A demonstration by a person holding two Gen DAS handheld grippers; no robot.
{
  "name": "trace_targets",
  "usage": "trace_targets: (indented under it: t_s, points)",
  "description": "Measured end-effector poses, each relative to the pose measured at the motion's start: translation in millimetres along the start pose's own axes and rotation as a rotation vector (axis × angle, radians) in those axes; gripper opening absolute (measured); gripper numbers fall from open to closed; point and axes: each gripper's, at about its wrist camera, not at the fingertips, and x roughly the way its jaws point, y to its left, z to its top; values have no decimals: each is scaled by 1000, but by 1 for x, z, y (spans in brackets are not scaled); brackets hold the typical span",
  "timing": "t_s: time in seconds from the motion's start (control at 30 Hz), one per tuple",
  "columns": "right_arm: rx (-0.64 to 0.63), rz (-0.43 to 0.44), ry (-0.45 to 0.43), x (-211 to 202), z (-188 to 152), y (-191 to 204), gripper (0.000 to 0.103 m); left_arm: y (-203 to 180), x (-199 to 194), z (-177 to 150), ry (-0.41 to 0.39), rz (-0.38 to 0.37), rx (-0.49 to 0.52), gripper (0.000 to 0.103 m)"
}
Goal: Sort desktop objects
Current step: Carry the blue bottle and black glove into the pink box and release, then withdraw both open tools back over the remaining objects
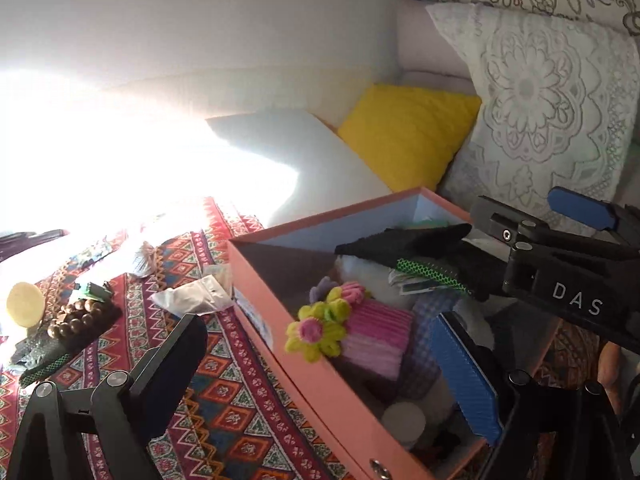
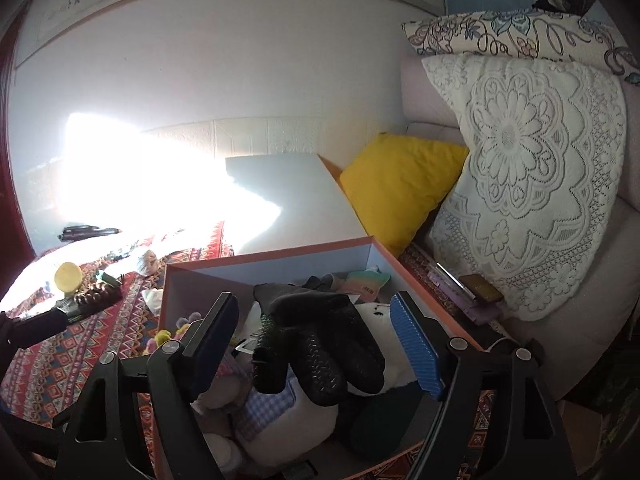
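Sunlit white wall and cushions back a table draped in a patterned red cloth [image 1: 224, 392]; glare washes out the far left.

Left edge of the cloth: a second black glove [image 1: 44, 360], a wooden bead string [image 1: 76, 320], a pale yellow disc [image 1: 25, 304] and a small clear packet [image 1: 196, 296] lie loose, unsorted.

Left gripper [image 1: 324, 364] hangs over the near left wall of the orange box [image 1: 320, 384], jaws wide apart, holding nothing.

Box already holds a pink knitted piece with yellow flowers [image 1: 352, 336], white plush and checked fabric.

Right gripper [image 2: 320, 344] sits above the box, jaws spread; a black glove [image 2: 320, 344] with a green mesh cuff lies limp between them on the contents, seemingly ungripped.

Judgement: roughly half sorted; the left-edge items remain.
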Motion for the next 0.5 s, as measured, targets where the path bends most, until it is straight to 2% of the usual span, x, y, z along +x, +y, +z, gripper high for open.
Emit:
trace_targets:
  t_s: [0.3,0.5]
  points:
    - [-53,54,-27,-13,15,63,86,76,-27,-18,-6,88,-87,95]
    - [-117,124,-13,-5,18,133,88,147,-35,-41,13,168,-169,96]
